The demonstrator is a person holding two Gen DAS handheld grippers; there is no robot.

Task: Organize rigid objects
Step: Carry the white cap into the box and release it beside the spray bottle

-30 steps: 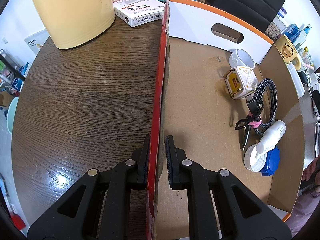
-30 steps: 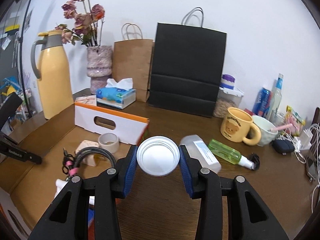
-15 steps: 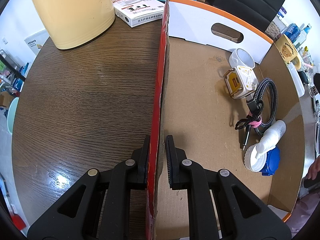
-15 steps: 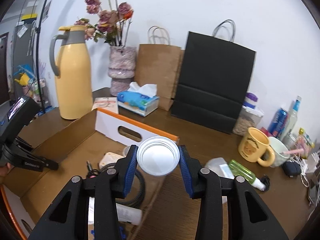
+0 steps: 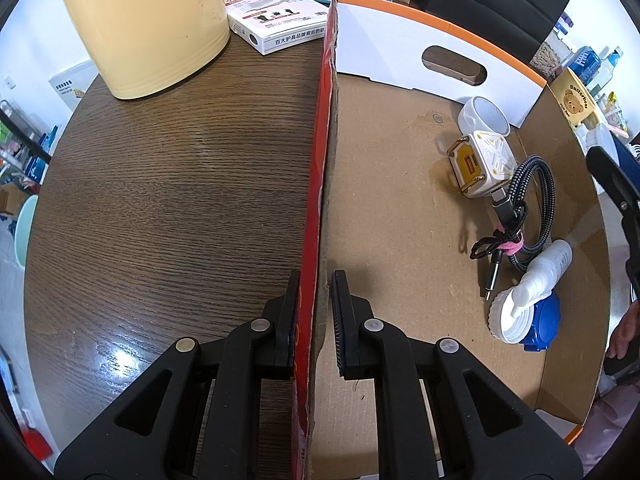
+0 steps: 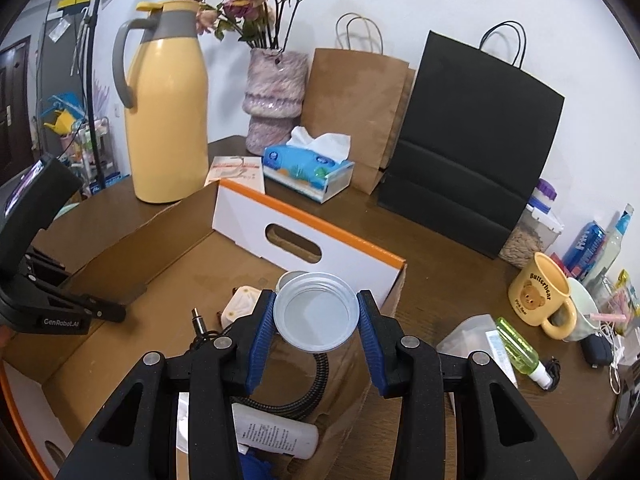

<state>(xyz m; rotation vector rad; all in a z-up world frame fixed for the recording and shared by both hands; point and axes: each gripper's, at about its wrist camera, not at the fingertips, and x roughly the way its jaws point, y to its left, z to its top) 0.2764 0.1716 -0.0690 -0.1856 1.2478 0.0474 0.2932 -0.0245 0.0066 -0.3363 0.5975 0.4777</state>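
Observation:
My left gripper (image 5: 314,316) is shut on the red-faced side wall (image 5: 318,184) of an open cardboard box (image 5: 380,208). Inside lie a white roll (image 5: 482,114), a white and yellow charger (image 5: 482,164), a coiled braided cable (image 5: 528,208), a white spray bottle (image 5: 546,268) and a white lid beside a blue cap (image 5: 542,324). My right gripper (image 6: 316,318) is shut on a round white lid (image 6: 316,316), held above the box's near right corner. The left gripper (image 6: 48,304) shows at the box's far wall in the right wrist view.
A yellow thermos jug (image 6: 166,116), a vase of dried flowers (image 6: 274,92), a tissue box (image 6: 308,170), paper bags (image 6: 468,136) and a white carton (image 5: 280,20) stand behind the box. Right of it are a yellow bear mug (image 6: 538,292), a green spray bottle (image 6: 518,350) and a clear container (image 6: 472,338).
The right gripper has carried the white lid leftward from over the table to above the box's corner, rolling a little. The left gripper has kept still on the box wall.

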